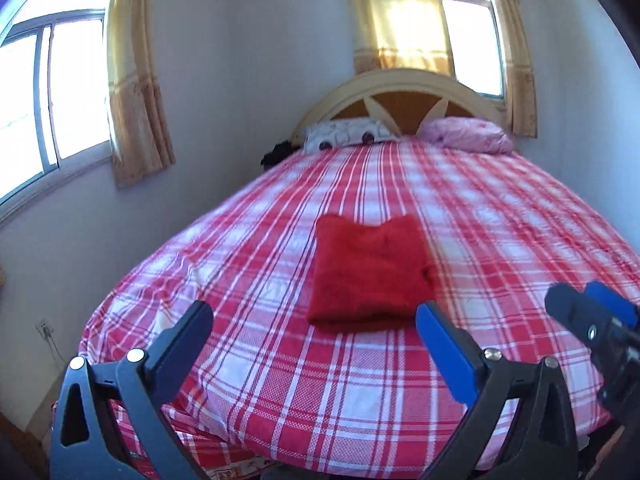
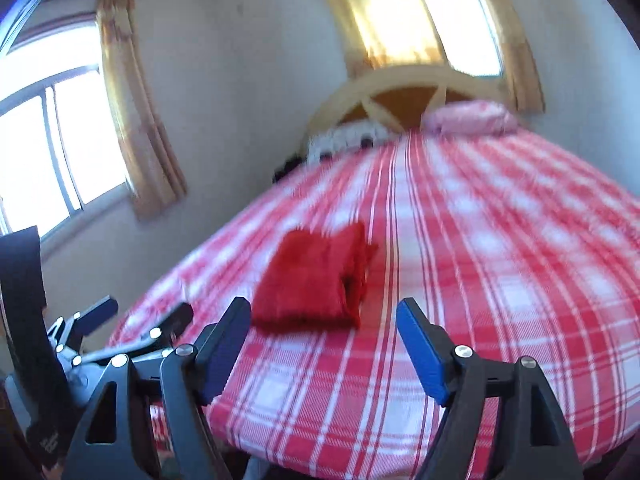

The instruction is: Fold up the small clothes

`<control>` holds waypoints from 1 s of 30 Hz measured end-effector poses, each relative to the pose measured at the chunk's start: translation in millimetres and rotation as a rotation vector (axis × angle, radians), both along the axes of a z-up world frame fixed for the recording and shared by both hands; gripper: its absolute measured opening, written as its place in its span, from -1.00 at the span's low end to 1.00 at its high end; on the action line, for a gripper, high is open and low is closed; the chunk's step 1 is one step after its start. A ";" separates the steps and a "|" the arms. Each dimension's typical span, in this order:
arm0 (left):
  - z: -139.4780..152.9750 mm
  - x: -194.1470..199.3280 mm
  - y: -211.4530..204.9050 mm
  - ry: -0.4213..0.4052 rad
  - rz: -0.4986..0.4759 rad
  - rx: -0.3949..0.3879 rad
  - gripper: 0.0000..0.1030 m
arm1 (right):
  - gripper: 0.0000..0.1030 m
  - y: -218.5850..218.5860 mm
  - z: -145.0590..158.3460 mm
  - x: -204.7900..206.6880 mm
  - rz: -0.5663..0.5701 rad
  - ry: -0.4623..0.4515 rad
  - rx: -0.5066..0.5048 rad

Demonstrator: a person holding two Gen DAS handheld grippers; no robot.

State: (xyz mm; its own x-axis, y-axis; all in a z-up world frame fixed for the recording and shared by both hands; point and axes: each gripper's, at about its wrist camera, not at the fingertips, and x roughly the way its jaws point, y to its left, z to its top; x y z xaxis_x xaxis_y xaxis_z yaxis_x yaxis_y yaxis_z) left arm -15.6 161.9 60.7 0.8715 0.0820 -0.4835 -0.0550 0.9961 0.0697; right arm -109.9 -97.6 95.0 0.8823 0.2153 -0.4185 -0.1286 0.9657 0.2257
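Looking down the bed (image 1: pixel 280 380) from its foot end, I hold both grippers above the red and white checked sheet (image 1: pixel 500 220), with nothing between the fingers of either one. My left gripper (image 1: pixel 314 320) stands wide open, its dark finger (image 1: pixel 188 340) on the left and its blue-padded finger (image 1: pixel 444 356) on the right, apart from the cloth. My right gripper (image 2: pixel 322 320) is also spread wide and empty; in the left wrist view its tips (image 1: pixel 588 312) show at the right edge, and in the right wrist view my left gripper shows at the lower left beside a dark strap.

The red garment (image 1: pixel 370 272) lies folded into a neat, thick rectangle on the sheet, near the middle of the bed's width and towards the foot end, just beyond my fingers. From the right wrist view its stacked layers (image 2: pixel 352 280) show along the right side.

At the far end a rounded cream and brown headboard (image 1: pixel 400 96) stands against the wall. A patterned white pillow (image 1: pixel 348 132) lies on the left before it and a pink bundle (image 1: pixel 468 134) on the right. Windows with yellow curtains (image 1: pixel 136 80) are on the left wall and behind the headboard. The right wrist view is blurred.
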 end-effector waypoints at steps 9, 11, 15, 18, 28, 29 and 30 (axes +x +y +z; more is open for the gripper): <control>12.6 -10.1 4.2 -0.036 0.023 -0.023 1.00 | 0.49 1.9 0.6 -4.1 -0.040 -0.044 -0.020; 10.7 -8.9 5.3 -0.027 0.024 -0.033 1.00 | 0.49 -2.2 -2.9 -1.4 -0.053 -0.027 -0.009; 6.1 -5.3 4.1 -0.010 0.024 -0.021 1.00 | 0.49 -7.6 -4.8 -2.8 -0.080 -0.027 0.005; 4.3 -4.0 2.9 -0.005 0.023 -0.013 1.00 | 0.49 -8.0 -2.3 -6.8 -0.088 -0.046 0.003; 10.2 -9.9 -2.4 -0.037 0.009 0.027 1.00 | 0.49 -5.6 0.8 -12.5 -0.092 -0.066 -0.012; 10.4 -10.2 -3.6 -0.035 0.005 0.032 1.00 | 0.49 -4.9 0.6 -13.1 -0.090 -0.066 -0.014; 10.2 -9.9 -3.8 -0.033 0.004 0.033 1.00 | 0.49 -5.0 0.5 -13.2 -0.090 -0.066 -0.013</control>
State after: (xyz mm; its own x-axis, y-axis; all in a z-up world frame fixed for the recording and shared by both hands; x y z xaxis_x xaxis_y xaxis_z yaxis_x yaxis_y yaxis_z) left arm -25.5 158.1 70.9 0.8866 0.1013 -0.4512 -0.0621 0.9929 0.1010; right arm -123.1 -102.5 95.5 0.9235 0.1283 -0.3616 -0.0549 0.9769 0.2066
